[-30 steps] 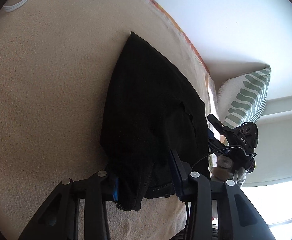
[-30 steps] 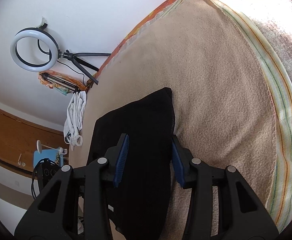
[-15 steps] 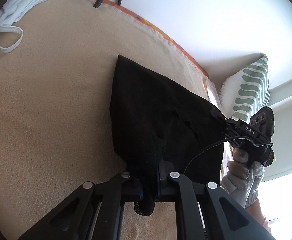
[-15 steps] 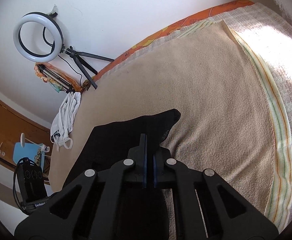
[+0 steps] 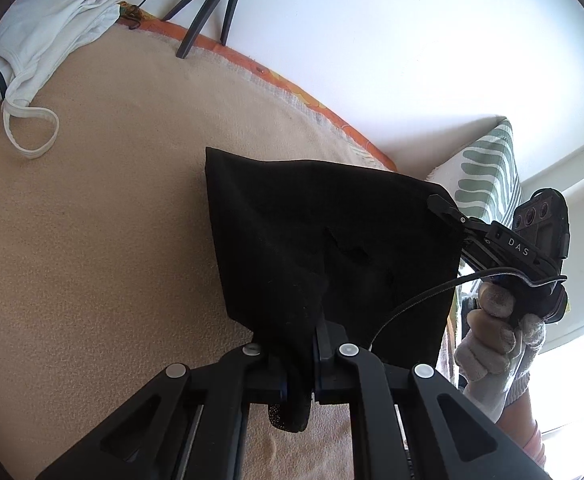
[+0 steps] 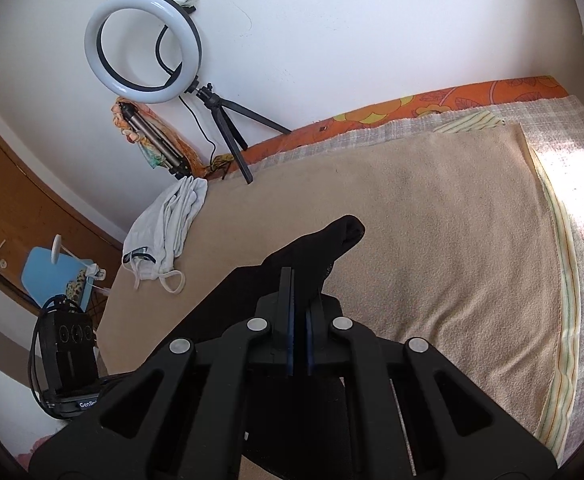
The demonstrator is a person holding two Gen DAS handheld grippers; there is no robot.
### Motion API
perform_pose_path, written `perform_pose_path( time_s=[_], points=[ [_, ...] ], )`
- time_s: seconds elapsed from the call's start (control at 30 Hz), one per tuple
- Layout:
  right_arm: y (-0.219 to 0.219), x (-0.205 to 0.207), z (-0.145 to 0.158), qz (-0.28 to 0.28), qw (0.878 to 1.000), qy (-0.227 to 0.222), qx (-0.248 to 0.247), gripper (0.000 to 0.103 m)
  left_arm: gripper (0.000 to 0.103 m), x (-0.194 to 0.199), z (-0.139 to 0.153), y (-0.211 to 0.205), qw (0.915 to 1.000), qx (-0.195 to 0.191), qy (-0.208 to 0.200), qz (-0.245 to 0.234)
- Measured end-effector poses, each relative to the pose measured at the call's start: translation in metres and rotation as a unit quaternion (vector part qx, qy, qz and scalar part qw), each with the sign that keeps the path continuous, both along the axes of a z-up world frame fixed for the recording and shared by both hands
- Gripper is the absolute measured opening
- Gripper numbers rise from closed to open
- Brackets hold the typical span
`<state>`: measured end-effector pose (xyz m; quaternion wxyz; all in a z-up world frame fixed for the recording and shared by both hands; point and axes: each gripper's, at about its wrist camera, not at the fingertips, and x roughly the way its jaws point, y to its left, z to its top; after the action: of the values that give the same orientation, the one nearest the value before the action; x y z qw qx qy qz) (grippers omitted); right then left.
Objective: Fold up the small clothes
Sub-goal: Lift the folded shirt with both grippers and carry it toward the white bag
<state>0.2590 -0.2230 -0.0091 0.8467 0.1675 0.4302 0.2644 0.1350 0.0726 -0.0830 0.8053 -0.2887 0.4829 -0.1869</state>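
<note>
Beyond the pinched black garment (image 5: 316, 248), ring light (image 6: 143, 47) in right view only

My left gripper (image 5: 314, 354) is clamped tight on the near edge of the black garment (image 5: 332, 240), while my right gripper (image 6: 299, 320), held in my gloved right hand (image 5: 496, 336), pinches its far right corner, jaws closed.

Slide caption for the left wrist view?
Left gripper and right gripper pinch black garment above beige blanket.
</note>
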Motion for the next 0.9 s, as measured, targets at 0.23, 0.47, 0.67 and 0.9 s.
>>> perform_pose_path(
  time_s=[0.23, 0.47, 0.67, 0.9],
  points=[
    [0.044, 0.009, 0.034, 0.021, 0.999, -0.028, -0.009, 0.005, 0.005, 0.002, 0.028, 0.039, 0.9994, 0.008, -0.03, 0.017],
    [0.096, 0.025, 0.05, 0.039, 0.998, -0.045, -0.008, 0.005, 0.004, 0.008, 0.048, 0.101, 0.9968, 0.021, -0.056, 0.053],
    [0.154, 0.038, 0.062, 0.064, 0.996, -0.061, -0.014, 0.005, 0.004, 0.016, 0.061, 0.155, 0.9928, 0.041, -0.074, 0.085],
    [0.224, 0.054, 0.072, 0.091, 0.993, -0.078, -0.015, 0.005, 0.004, 0.029, 0.075, 0.214, 0.9876, 0.06, -0.091, 0.113]
  ],
)
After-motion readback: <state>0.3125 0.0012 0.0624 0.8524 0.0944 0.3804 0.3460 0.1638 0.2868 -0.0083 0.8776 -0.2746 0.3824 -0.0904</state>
